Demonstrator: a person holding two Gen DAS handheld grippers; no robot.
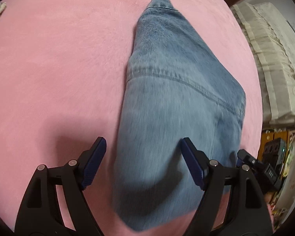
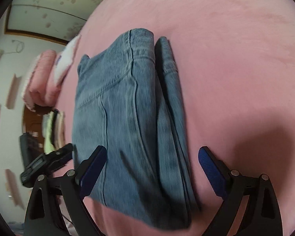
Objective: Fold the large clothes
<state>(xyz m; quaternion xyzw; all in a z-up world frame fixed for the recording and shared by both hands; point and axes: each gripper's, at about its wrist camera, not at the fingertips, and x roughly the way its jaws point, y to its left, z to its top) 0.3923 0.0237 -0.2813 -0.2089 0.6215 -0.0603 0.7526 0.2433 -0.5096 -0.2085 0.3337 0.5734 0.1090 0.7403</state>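
Both tongs are spread apart right now with nothing pinched in them. Left gripper has its blue pads straddling the near end of the faded blue denim jeans, but the pads don't look like they're pressing on the cloth. Right gripper is just as wide, hanging over the same near end from the other side.

The jeans lie on the fuzzy pink blanket already folded lengthwise, a long strip running from 6 o'clock up to 12 in the left wrist view. In the right wrist view you can see the stacked layers along the edge at 3 o'clock, and the other tool pokes in at 8 o'clock.

My guess is the next bit is grabbing the near end to fold it up over the far end. If so, go in low and get every layer between the pads, one tong per corner, since denim is thick and the bottom layer loves to slide out. Lift both corners together and keep them level so the strip doesn't twist, then lay it down squarely at 12 o'clock.
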